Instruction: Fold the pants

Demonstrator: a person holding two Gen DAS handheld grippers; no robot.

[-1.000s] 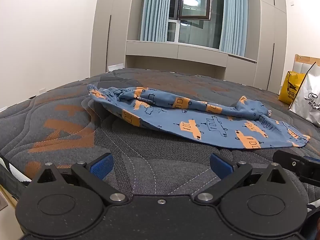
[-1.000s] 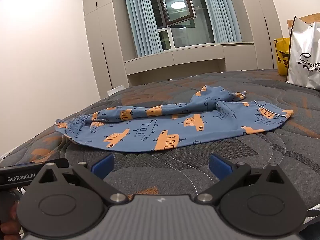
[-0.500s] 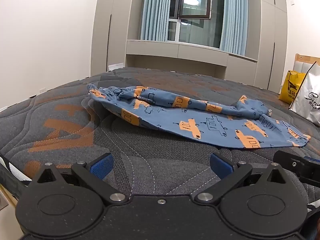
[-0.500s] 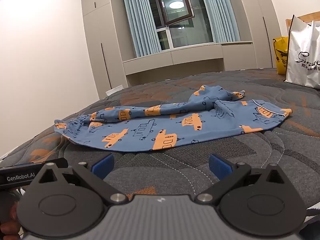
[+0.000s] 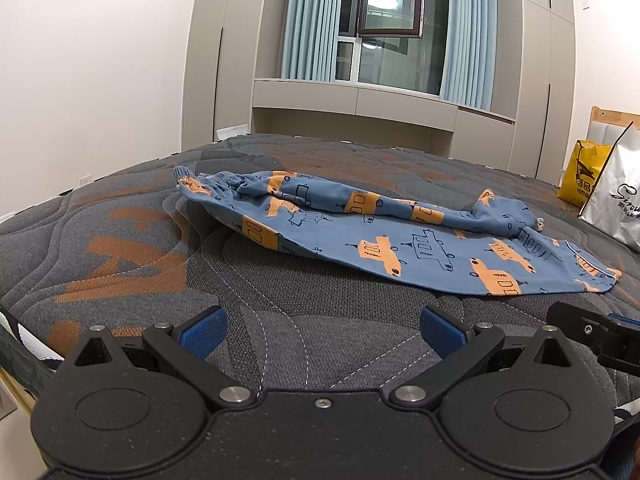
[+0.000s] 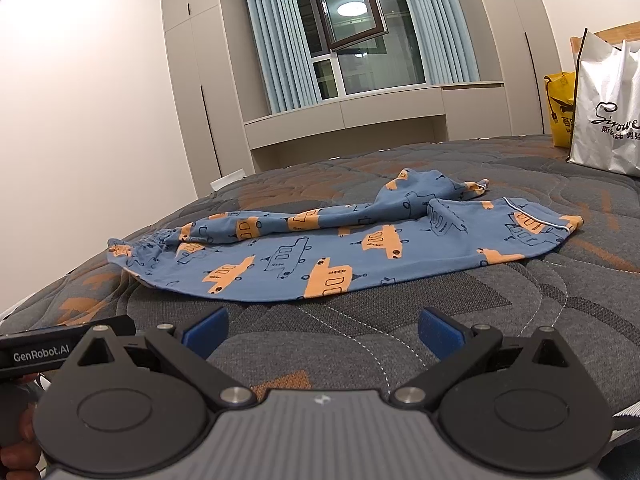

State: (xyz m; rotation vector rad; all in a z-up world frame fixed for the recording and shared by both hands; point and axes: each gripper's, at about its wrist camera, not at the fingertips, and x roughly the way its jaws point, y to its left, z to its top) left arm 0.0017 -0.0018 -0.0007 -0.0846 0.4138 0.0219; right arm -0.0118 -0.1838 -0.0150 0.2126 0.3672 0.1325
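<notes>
Blue pants with orange truck prints (image 5: 400,236) lie spread across a dark grey and orange quilted bed (image 5: 140,248). One leg lies flat in front; the other is bunched and twisted behind it. They also show in the right wrist view (image 6: 340,256). My left gripper (image 5: 320,330) is open and empty, hovering over the bed's near edge, short of the pants. My right gripper (image 6: 322,326) is open and empty, also short of the pants, to the right of the left one.
A white shopping bag (image 6: 604,120) and a yellow bag (image 5: 582,178) stand at the bed's right side by the headboard. A window with blue curtains (image 5: 384,20) and cabinets lie beyond the far edge. A white wall is on the left.
Both grippers have tilted or shifted slightly, so the pants sit a little differently in view. Both stay open. The pants have not moved.
</notes>
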